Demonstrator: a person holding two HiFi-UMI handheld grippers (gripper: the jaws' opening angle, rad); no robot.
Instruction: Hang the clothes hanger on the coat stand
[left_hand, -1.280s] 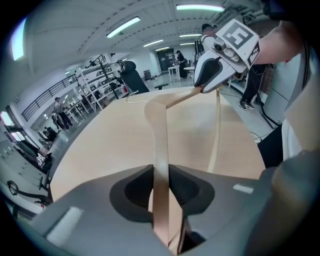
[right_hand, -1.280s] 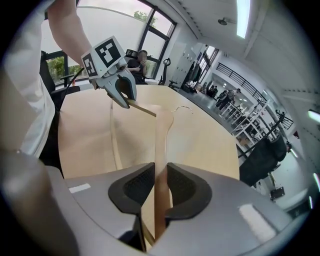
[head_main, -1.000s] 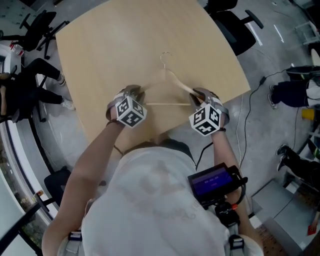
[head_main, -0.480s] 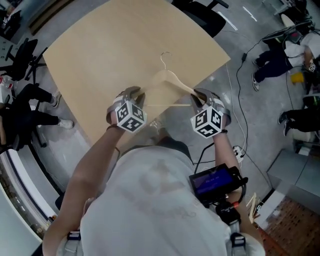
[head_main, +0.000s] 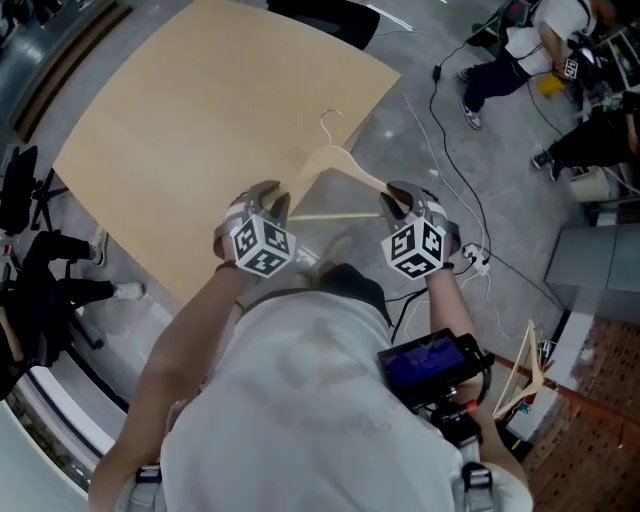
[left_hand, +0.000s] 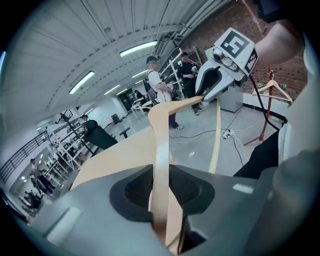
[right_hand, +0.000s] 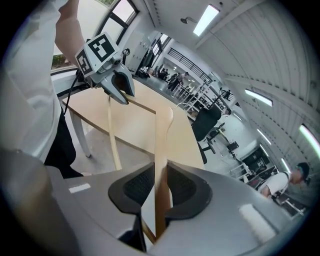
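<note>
A pale wooden clothes hanger (head_main: 335, 160) with a metal hook (head_main: 328, 118) is held level in the air, partly over the edge of the wooden table (head_main: 190, 120) and partly over the floor. My left gripper (head_main: 272, 207) is shut on its left arm end, which runs between the pads (left_hand: 137, 187). My right gripper (head_main: 396, 202) is shut on the right arm end (right_hand: 161, 150). Each gripper view shows the other gripper at the hanger's far end. A red stand (left_hand: 267, 107) bearing another wooden hanger (head_main: 525, 368) stands to the right.
Cables and a white power strip (head_main: 472, 258) lie on the grey floor on the right. People stand at the top right (head_main: 520, 45) and in the hall (left_hand: 159, 92). Office chairs (head_main: 25, 190) sit left of the table. A screen device (head_main: 430, 362) hangs at the person's chest.
Both grippers have carried the hanger off the tabletop, toward the right. The table has slid to the upper left of the head view, and more floor, with cables and the red stand, has come into sight.
</note>
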